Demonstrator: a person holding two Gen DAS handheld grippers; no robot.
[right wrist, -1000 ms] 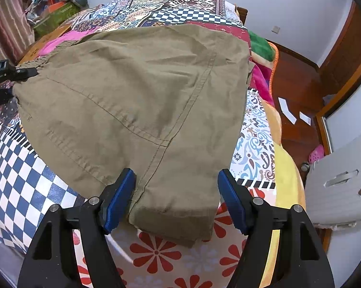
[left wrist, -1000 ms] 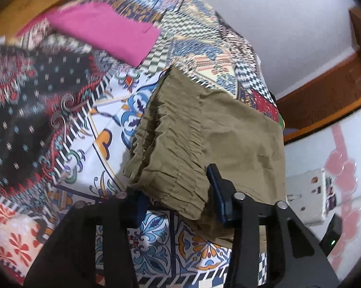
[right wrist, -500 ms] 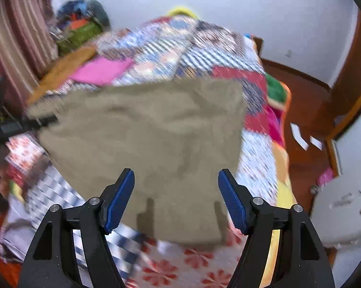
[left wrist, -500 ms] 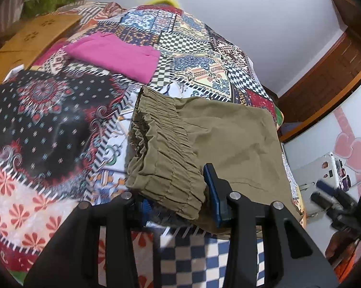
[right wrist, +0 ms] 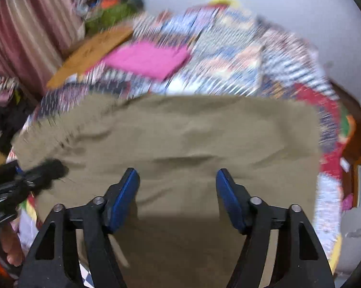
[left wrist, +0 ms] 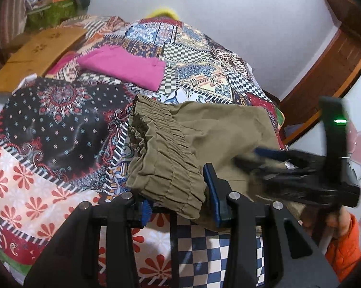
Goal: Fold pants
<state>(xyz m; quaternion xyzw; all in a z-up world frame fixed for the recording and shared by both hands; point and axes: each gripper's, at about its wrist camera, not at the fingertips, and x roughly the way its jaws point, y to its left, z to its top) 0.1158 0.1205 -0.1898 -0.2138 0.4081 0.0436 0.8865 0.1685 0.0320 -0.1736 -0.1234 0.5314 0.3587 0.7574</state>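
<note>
Olive-green pants lie folded on a patchwork bedspread; their gathered elastic waistband is at the near left. My left gripper is open, with the waistband's near corner between its blue pads, not pinched. My right gripper is open and empty, hovering above the pants. The right wrist view is motion-blurred. The right gripper also shows blurred at the right of the left wrist view.
A folded pink garment lies farther back on the bed. A wooden board sits at the back left. A green bin with clutter stands by the wall. A wooden door frame is at the right.
Both grippers have pulled back and risen from the pants. The right gripper has swung leftward, closer to the left gripper. The pants stay flat on the bed.
</note>
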